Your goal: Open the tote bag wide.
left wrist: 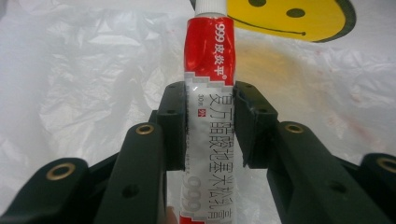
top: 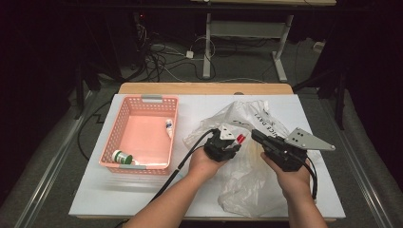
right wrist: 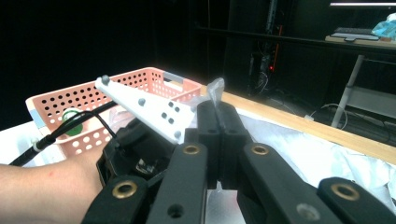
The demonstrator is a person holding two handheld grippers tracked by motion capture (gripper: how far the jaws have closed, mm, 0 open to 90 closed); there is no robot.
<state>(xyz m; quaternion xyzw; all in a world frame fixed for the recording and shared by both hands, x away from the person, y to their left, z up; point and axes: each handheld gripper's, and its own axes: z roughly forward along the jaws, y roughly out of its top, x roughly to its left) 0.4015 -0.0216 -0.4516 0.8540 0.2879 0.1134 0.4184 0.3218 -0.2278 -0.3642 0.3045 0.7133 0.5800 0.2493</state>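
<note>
Currently, left gripper: jaws clamped on a red-and-white ointment tube, centre frame, lifted clear of the clear plastic bag; right gripper: jaws together, pinching a fold of that bag at its top edge. Pink basket, left of frame, already holds a green-capped bottle and a small white tube; the ointment tube is judged out of the bag but not yet in the basket. The tube's cap is cut off at the top edge, and any remaining bag contents cannot be made out.
</note>
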